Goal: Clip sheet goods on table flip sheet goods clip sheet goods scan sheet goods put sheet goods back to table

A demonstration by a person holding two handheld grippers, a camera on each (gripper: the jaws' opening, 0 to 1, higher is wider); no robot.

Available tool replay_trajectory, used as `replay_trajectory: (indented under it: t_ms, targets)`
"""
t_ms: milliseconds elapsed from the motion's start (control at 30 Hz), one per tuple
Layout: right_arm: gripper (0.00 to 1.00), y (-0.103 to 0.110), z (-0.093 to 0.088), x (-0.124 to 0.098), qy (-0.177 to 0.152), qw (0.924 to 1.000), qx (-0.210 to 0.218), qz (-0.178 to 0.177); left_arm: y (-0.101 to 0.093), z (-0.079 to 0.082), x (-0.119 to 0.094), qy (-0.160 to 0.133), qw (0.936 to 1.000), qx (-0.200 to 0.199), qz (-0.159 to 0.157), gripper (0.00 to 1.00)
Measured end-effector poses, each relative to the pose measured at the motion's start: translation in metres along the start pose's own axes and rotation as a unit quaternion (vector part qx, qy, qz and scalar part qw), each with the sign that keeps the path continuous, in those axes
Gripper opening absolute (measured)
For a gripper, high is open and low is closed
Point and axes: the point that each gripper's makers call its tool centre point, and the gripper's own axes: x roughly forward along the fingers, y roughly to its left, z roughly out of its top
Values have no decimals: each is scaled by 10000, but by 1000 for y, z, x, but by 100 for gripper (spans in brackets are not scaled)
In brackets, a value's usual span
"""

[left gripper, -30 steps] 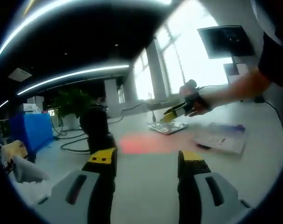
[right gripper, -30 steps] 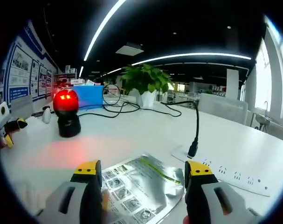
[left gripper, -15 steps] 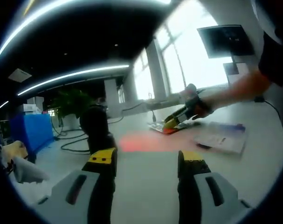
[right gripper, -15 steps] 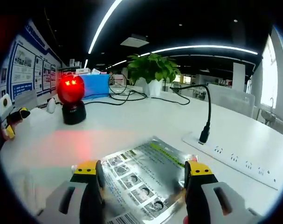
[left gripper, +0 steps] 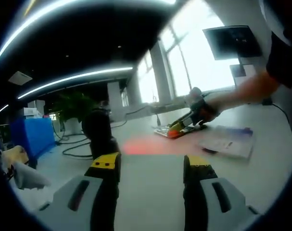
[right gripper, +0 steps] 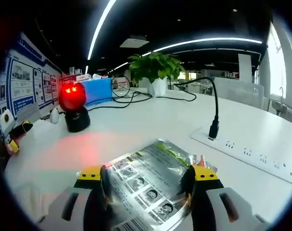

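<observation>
In the right gripper view, the right tongs [right gripper: 148,174] sit low over the white desk [right gripper: 150,122] with their two yellow-tipped jaws spread apart, one on either side of a silver foil packet [right gripper: 153,180]. The packet lies on the desk between the jaws, printed side up, showing rows of small pictures, a green stripe and a barcode near the 6 o'clock edge. The jaws flank its edges, but whether they touch the foil cannot be told. At 10 o'clock from the packet stands a black scanner [right gripper: 74,107] with a glowing red head, and a red glow [right gripper: 95,144] falls on the desk between it and the packet. At 3 o'clock lies a white power strip [right gripper: 249,155] with a black plug and cable [right gripper: 214,111] rising from it. A potted plant [right gripper: 154,72] and a blue box [right gripper: 96,90] stand farther back near 12 o'clock, and posters [right gripper: 16,91] line the wall at 9 o'clock.

The left gripper view looks across the same desk [left gripper: 150,192] from the other side. The left tongs [left gripper: 152,167] hold nothing, their jaws wide apart above bare desk. Ahead at 1 o'clock a person's hand [left gripper: 203,103] holds the right tongs [left gripper: 177,127] down on the packet [left gripper: 172,131], which lies flat on the desk. A second white-and-blue packet [left gripper: 230,140] lies just beside it at 3 o'clock. The scanner [left gripper: 98,132] appears dark from behind at 10 o'clock, the red glow [left gripper: 150,147] lying between it and the packet.
</observation>
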Motion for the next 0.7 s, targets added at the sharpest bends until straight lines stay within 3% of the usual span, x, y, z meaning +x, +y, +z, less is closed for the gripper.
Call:
replay_trajectory:
  t_ms: [133,333,567,700]
  targets:
    - [71,-3,8,-2,16,9984,-555,-109,0,0,0,-2,10000,-2,2,45]
    - [72,-6,28,-10,-302,9982,-486,-178,0,1,-1,-3,10000,3,10,45]
    - [78,-5,6,-1,3,9989,-436,-142,0,1,-1,-6,10000,3,11,45]
    - [80,-5,2,2,-12,9998,-177,-130,0,1,-1,-6,10000,5,12,45]
